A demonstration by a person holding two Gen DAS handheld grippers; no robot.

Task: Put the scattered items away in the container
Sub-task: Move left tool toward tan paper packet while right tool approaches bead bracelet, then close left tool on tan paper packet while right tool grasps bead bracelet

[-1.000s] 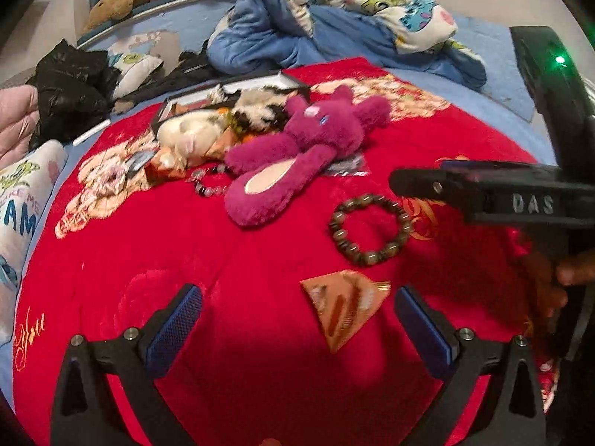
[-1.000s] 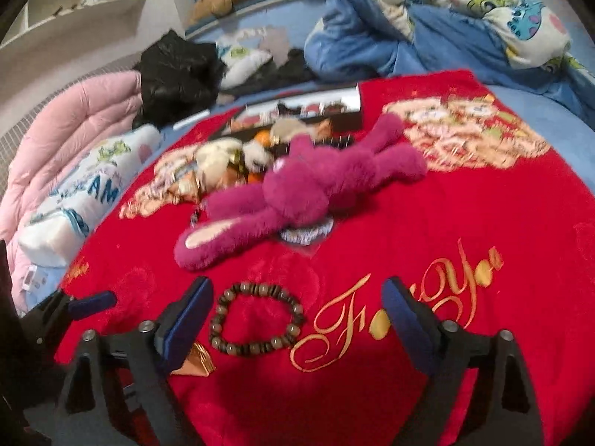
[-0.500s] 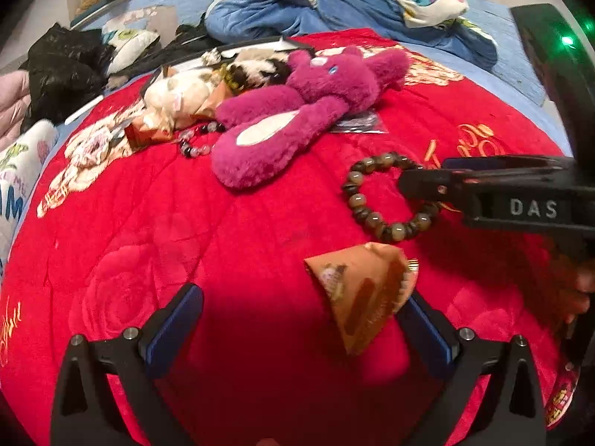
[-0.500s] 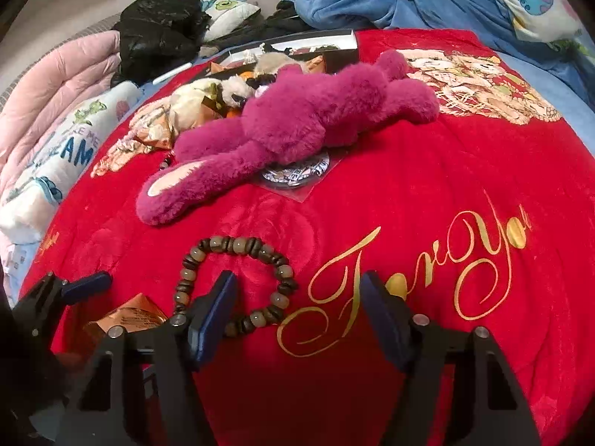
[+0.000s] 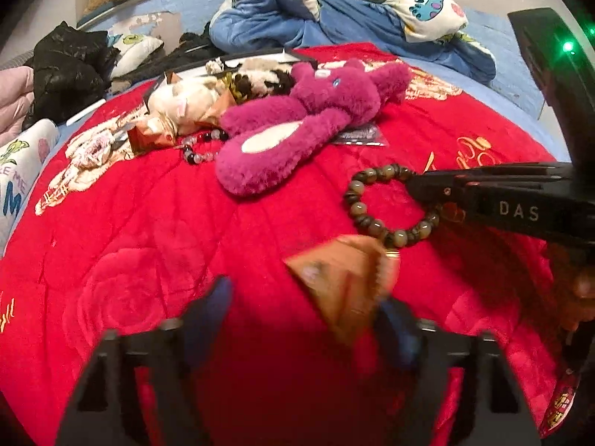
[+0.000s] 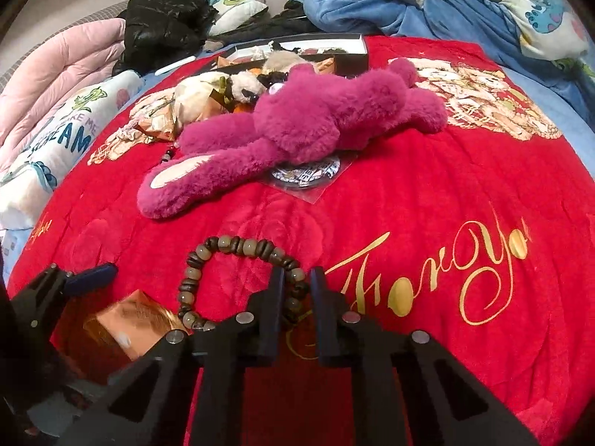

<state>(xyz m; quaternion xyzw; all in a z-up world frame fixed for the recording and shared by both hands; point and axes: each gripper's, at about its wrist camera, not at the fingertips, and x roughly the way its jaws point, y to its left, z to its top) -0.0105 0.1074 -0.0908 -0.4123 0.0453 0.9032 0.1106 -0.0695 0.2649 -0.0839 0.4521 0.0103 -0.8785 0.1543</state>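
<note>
While clamped on one side of the bead bracelet [image 6: 238,278] lying on the red blanket [image 6: 427,193], right gripper [image 6: 295,282]; left gripper [image 5: 305,316] closing around the orange packet [image 5: 346,290]. Risks: beads slipping free, packet squirting sideways; container [image 6: 357,52] well beyond.

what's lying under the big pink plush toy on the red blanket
A clear packet holding a round silver printed piece sticks out from under the pink plush toy. How far it extends beneath is hidden.

Dim foreground, fisheye warp — motion blur
</note>
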